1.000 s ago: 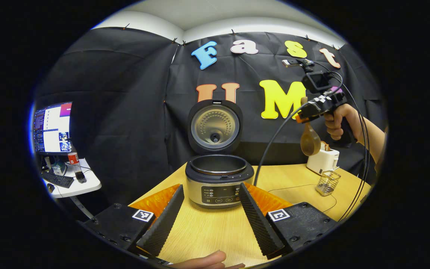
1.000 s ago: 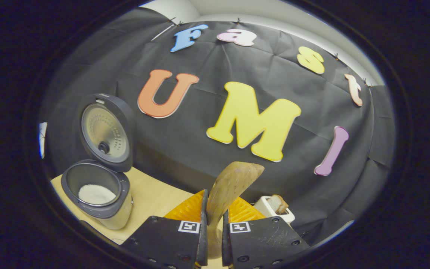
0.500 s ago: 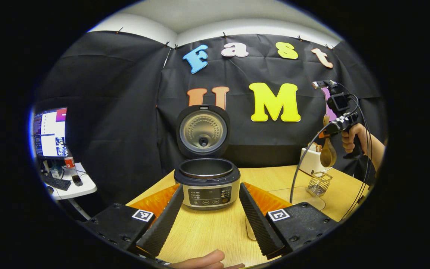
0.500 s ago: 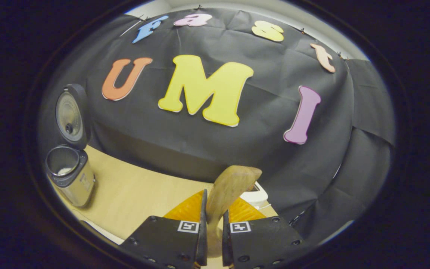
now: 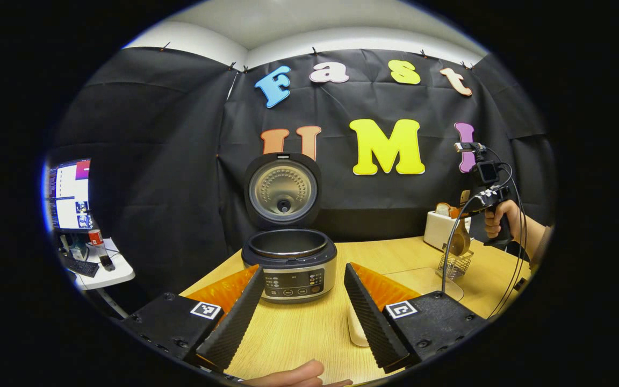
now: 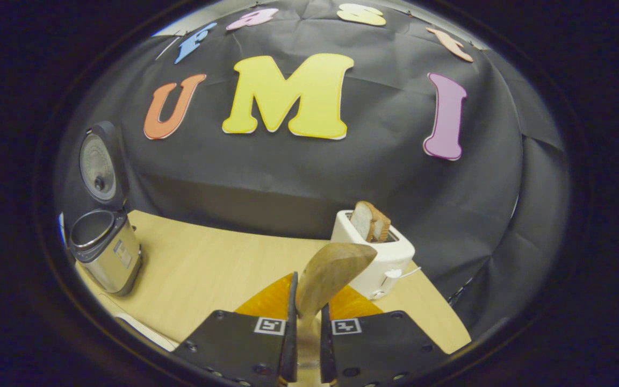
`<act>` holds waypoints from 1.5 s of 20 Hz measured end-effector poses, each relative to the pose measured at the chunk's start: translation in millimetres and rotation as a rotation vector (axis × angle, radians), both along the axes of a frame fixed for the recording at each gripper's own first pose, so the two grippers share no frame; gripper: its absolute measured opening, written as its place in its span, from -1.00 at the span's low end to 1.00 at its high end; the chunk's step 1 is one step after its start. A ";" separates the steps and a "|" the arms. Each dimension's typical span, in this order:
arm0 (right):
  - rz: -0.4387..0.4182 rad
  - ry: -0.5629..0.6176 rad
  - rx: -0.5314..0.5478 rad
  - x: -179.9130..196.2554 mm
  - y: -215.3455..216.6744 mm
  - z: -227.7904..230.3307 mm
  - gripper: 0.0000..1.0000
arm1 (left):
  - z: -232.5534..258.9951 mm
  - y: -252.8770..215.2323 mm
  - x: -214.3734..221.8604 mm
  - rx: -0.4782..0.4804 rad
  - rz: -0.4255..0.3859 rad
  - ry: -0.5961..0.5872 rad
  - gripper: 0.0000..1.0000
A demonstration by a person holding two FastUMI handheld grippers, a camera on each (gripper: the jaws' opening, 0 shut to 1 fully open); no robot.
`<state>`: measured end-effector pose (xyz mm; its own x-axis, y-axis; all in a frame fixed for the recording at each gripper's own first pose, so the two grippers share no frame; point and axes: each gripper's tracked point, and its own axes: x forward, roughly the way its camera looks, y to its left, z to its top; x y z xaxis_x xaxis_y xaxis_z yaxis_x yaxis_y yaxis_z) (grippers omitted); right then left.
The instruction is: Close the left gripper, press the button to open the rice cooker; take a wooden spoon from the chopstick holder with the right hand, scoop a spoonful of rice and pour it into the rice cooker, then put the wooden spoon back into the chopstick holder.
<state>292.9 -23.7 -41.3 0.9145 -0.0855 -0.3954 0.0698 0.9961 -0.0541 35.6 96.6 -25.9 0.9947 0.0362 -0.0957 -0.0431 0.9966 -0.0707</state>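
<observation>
The right gripper [image 6: 305, 328], fingers clamped on the brown wooden spoon [image 6: 328, 274], has dropped to the far-right clear chopstick holder [image 5: 453, 264]. The left gripper [image 5: 301, 317] gapes empty. Only putting the spoon back is left.

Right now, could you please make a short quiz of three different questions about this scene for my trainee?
1. True or false: the lid of the grey rice cooker stands open.
2. What does the right gripper hold? A) a metal fork B) a brown wooden spoon C) nothing
3. Fill in: the white toaster holds a slice of ____.

Key: 1 true. 2 B. 3 bread.
</observation>
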 end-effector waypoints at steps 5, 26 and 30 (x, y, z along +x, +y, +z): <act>0.011 0.011 0.025 -4.3 -5.2 -7.6 -0.31 | -3.2 -2.6 3.5 -0.009 -0.005 0.008 0.90; -0.058 -0.385 -0.118 -126.3 -45.5 77.7 0.93 | 45.7 23.6 40.4 0.010 0.094 -0.022 0.90; 0.067 -0.402 -0.041 -149.2 -23.2 75.4 0.93 | 81.6 47.1 85.3 -0.011 0.138 -0.020 0.90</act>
